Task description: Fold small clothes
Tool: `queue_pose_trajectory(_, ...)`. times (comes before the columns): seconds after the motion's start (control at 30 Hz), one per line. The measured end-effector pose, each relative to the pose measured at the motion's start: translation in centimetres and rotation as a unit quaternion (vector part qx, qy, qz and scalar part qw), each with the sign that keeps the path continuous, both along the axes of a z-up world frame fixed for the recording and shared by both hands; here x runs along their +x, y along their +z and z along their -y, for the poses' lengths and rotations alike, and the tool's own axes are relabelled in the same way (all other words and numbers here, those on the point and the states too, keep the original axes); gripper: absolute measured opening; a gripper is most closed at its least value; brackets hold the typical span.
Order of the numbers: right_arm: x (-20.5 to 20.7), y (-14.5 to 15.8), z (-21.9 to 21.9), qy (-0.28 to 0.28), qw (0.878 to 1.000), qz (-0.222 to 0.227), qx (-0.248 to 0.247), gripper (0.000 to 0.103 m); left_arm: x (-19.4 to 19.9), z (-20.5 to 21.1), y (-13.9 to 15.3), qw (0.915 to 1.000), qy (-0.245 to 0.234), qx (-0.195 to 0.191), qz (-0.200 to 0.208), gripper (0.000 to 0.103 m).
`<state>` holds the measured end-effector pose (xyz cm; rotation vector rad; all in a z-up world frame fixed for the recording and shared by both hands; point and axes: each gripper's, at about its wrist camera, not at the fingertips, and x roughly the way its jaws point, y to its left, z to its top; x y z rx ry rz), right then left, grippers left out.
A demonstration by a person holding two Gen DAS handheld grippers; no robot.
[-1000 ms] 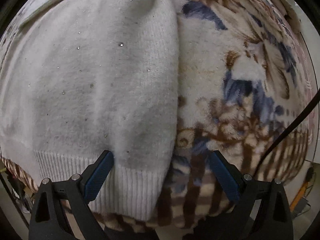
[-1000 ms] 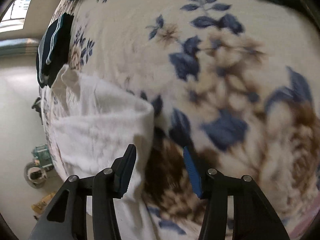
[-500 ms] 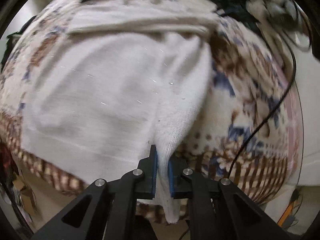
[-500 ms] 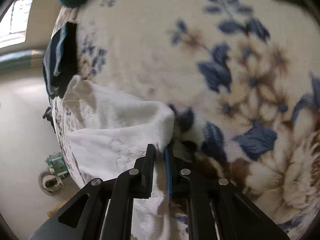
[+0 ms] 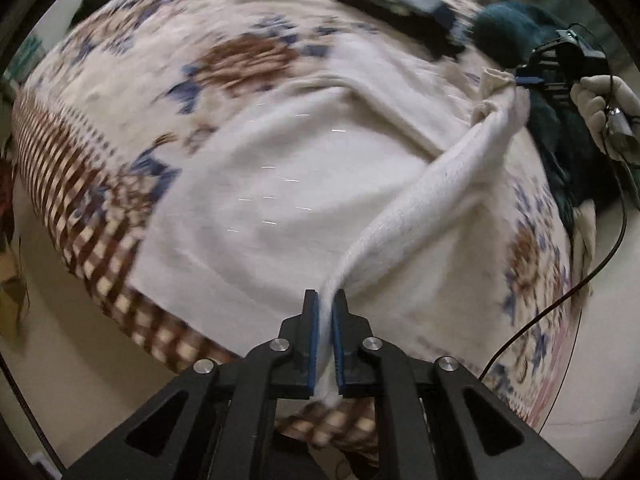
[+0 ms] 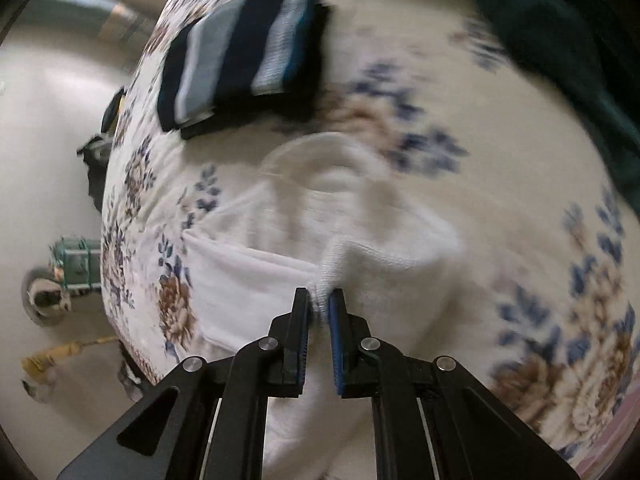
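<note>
Left gripper (image 5: 326,300) clamped on hem edge of fuzzy white knit sweater (image 5: 260,184); right gripper (image 6: 320,300) clamped on opposite edge, lifted taut off floral fleece blanket (image 5: 248,52). Folded navy striped garment (image 6: 244,52) near far edge; bare blanket alongside.

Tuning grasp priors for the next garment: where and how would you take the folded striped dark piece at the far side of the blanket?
Take the striped folded garment by the free corner nearest the white sweater, coming down from above with a hand-held gripper. It lies flat on the floral blanket, apart from the other clothes, and its stacked layers show along that near edge, so one pinch probably catches them all.
</note>
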<state>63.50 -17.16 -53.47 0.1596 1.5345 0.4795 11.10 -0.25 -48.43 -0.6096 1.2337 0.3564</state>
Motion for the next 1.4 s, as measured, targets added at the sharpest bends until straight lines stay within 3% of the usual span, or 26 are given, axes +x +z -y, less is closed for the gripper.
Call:
queue_pose_trajectory(0.2,0.6,-3.6,-14.3,0.035,0.997,0.011,-0.067,0.009,-2.8,-9.4,-5.1,0.9963,0.056,-0.055,-0.035,0.000)
queue_pose_trajectory(0.37,0.2,-8.2,-22.4,0.071,0.986,0.013,-0.149,0.009,-3.4,-12.8,-7.6,0.9839,0.041,-0.174,0.003,0.005)
queue_pose_trajectory(0.4,0.1,-8.7,-22.9,0.072,0.984,0.011,-0.161,0.009,-3.0,-12.6,-7.8,0.9814,0.022,-0.191,0.005,0.016)
queue_pose_trajectory(0.43,0.1,-8.9,-23.0,0.071,0.984,0.011,-0.166,0.009,-2.6,-12.4,-7.7,0.9776,0.004,-0.210,0.018,0.036)
queue_pose_trajectory(0.5,0.0,-9.0,-22.8,0.070,0.983,0.009,-0.170,0.009,-1.7,-11.5,-7.6,0.9720,-0.026,-0.231,0.034,0.064)
queue_pose_trajectory(0.57,-0.2,-8.6,-21.9,0.060,0.983,0.006,-0.171,0.009,-0.4,-10.0,-7.6,0.9629,-0.060,-0.258,0.049,0.064)
queue_pose_trajectory(0.63,-0.3,-8.2,-21.0,0.051,0.983,0.002,-0.175,0.009,1.3,-8.2,-8.5,0.9624,-0.091,-0.255,0.026,0.064)
queue_pose_trajectory(0.67,-0.2,-7.9,-20.6,0.046,0.983,0.001,-0.176,0.009,1.9,-7.5,-9.2,0.9631,-0.103,-0.248,0.010,0.063)
queue_pose_trajectory(0.7,-0.1,-7.6,-20.2,0.042,0.983,0.001,-0.178,0.009,2.3,-6.9,-9.7,0.9639,-0.112,-0.242,0.004,0.044)
queue_pose_trajectory(0.73,0.0,-7.3,-19.9,0.039,0.983,0.001,-0.180,0.009,2.5,-6.6,-9.9,0.9672,-0.112,-0.228,0.004,0.004)
queue_pose_trajectory(0.8,0.1,-6.8,-19.6,0.034,0.983,0.002,-0.181,0.009,2.3,-6.7,-9.4,0.9736,-0.107,-0.201,0.008,0.001)
queue_pose_trajectory(0.93,0.2,-5.5,-19.7,0.047,0.979,0.007,-0.198,0.009,-0.6,-9.7,-4.8,0.9855,-0.058,-0.153,0.043,0.001)
queue_pose_trajectory(1.07,-0.1,-4.2,-21.2,0.102,0.962,0.036,-0.250,0.009,-5.0,-14.4,-1.3,0.9928,-0.012,-0.107,0.052,0.000)
queue_pose_trajectory(1.17,-0.2,-4.0,-22.7,0.112,0.962,0.034,-0.247,0.009,-6.6,-16.6,-1.7,0.9926,0.017,-0.115,0.034,0.000)
queue_pose_trajectory(1.2,-0.3,-4.2,-23.3,0.116,0.962,0.031,-0.245,0.009,-6.6,-17.0,-2.7,0.9896,0.020,-0.140,0.027,0.000)
queue_pose_trajectory(1.27,-0.7,-4.8,-24.8,0.126,0.960,0.030,-0.248,0.009,-6.7,-17.9,-4.2,0.9776,0.046,-0.200,0.048,0.001)
queue_pose_trajectory(1.3,-0.7,-5.4,-25.6,0.136,0.956,0.032,-0.256,0.009,-6.2,-17.8,-4.9,0.9715,0.042,-0.227,0.054,0.004)
queue_pose_trajectory(1.37,-0.9,-6.4,-26.5,0.146,0.951,0.034,-0.272,0.009,-4.3,-16.8,-5.6,0.9651,0.020,-0.254,0.060,0.034)
queue_pose_trajectory(1.4,-1.0,-6.7,-26.7,0.147,0.949,0.035,-0.276,0.009,-3.4,-15.9,-5.9,0.9614,0.007,-0.266,0.070,0.072)
